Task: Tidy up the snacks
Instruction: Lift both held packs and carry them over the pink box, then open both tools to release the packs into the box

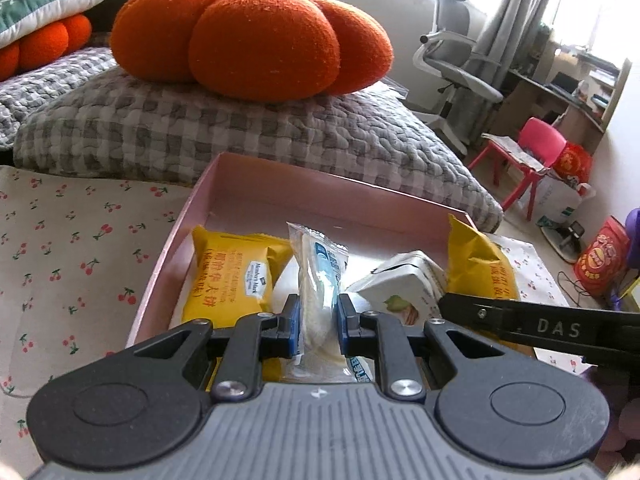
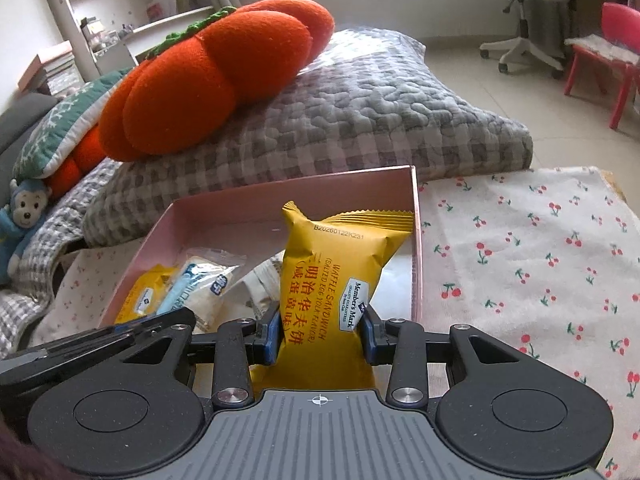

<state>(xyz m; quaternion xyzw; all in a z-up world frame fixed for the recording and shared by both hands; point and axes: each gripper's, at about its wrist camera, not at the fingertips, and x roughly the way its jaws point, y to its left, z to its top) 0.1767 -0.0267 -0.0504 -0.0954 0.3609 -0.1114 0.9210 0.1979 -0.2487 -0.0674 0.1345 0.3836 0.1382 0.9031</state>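
Both grippers are loaded, both held over the pink box (image 1: 256,184), which sits on the cherry-print cloth (image 1: 80,248).

Left gripper (image 1: 318,320): jaws drawn narrow, blue pads pinching the white clear-wrapped snack (image 1: 320,276) on its two flat sides. The packet's long axis runs straight ahead of the fingers, pointing toward the far wall of the box; its near end trails back under the gripper body. It hangs over the middle of the box floor, between a yellow waffle packet (image 1: 232,276) lying flat at the left and a small white carton (image 1: 404,284) to the right.

Right gripper (image 2: 320,330): jaws part-way closed on a second yellow waffle sandwich packet (image 2: 336,272), gripped across its narrow waist. Long axis again runs forward from the fingers, crimped end up and toward the far right corner of the box (image 2: 414,200). The packet looks to be over the right-hand part of the box; the floor there appears bare.

Relation that matters: each held packet lies directly ahead of its own tongs, lengthwise toward the far wall, and the two grippers are just beside each other. The right finger shows at the right edge of the left wrist view, near the carton. Left hand is nearer the middle gap, right hand nearer the right wall.

Judgement: the coming move is a set-down. The middle gap is tight, so the white packet may land on the carton or the flat yellow packet.
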